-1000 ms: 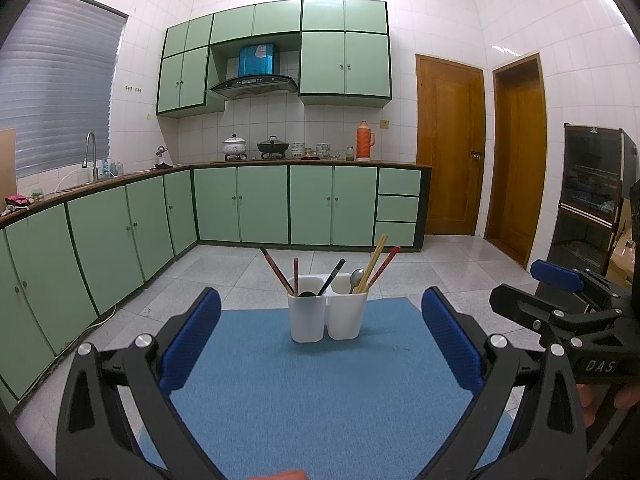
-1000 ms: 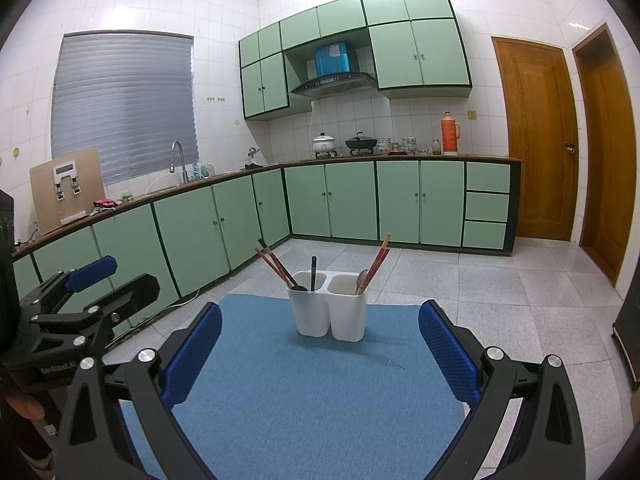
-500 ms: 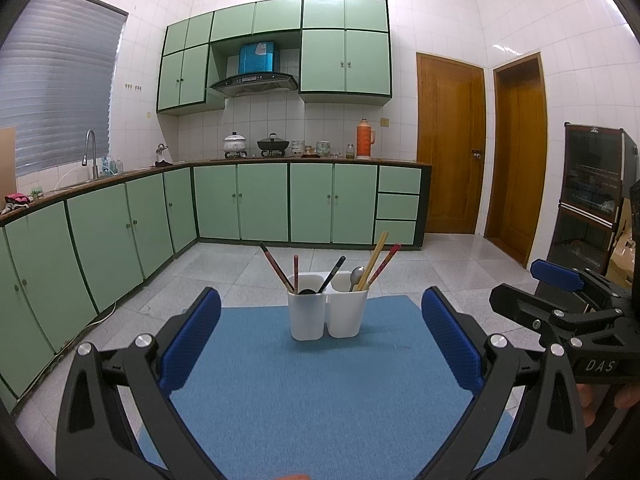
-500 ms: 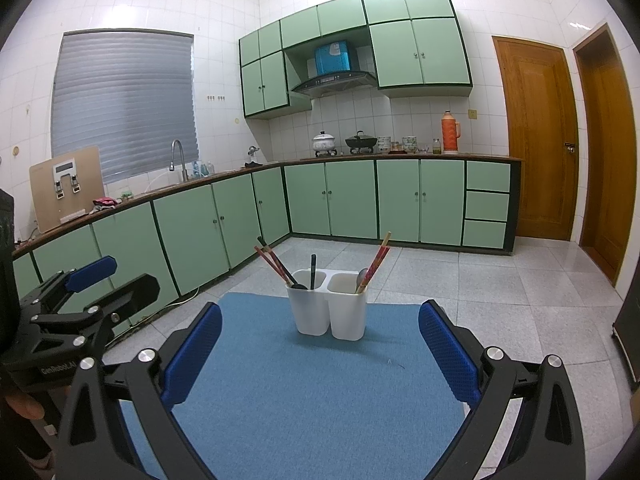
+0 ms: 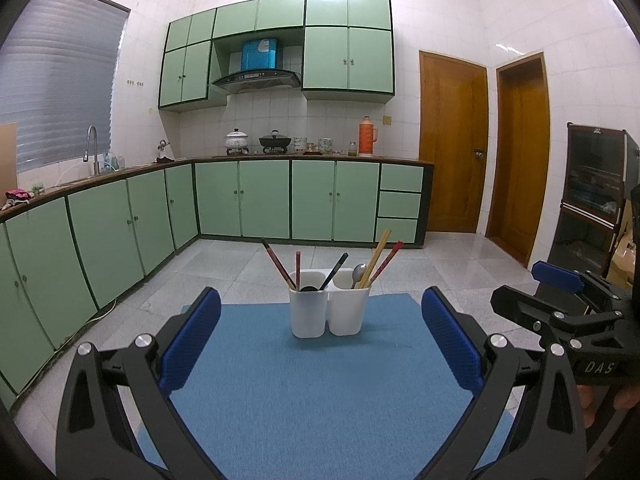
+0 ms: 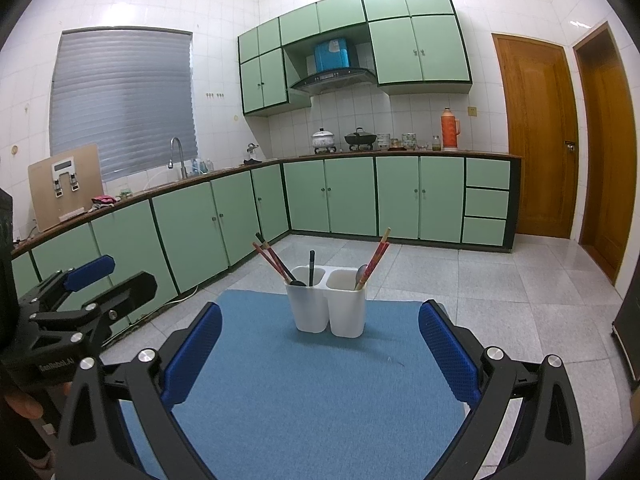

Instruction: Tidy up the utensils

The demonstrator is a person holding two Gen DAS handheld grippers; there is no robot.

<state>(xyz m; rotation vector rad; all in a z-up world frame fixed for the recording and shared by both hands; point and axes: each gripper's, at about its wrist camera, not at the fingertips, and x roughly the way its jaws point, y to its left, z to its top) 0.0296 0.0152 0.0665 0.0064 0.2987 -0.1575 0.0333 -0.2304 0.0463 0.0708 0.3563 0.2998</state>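
Note:
A white two-compartment utensil holder stands near the far edge of a blue mat. Its left compartment holds red chopsticks and a black ladle. Its right compartment holds a metal spoon and tan and red chopsticks. My left gripper is open and empty, well short of the holder. My right gripper is open and empty too. Each gripper shows at the side of the other's view: the right one, the left one.
The mat lies on a raised surface above a grey tiled floor. Green base cabinets with a sink and pots line the left and back walls. Wooden doors and a dark cabinet stand at the right.

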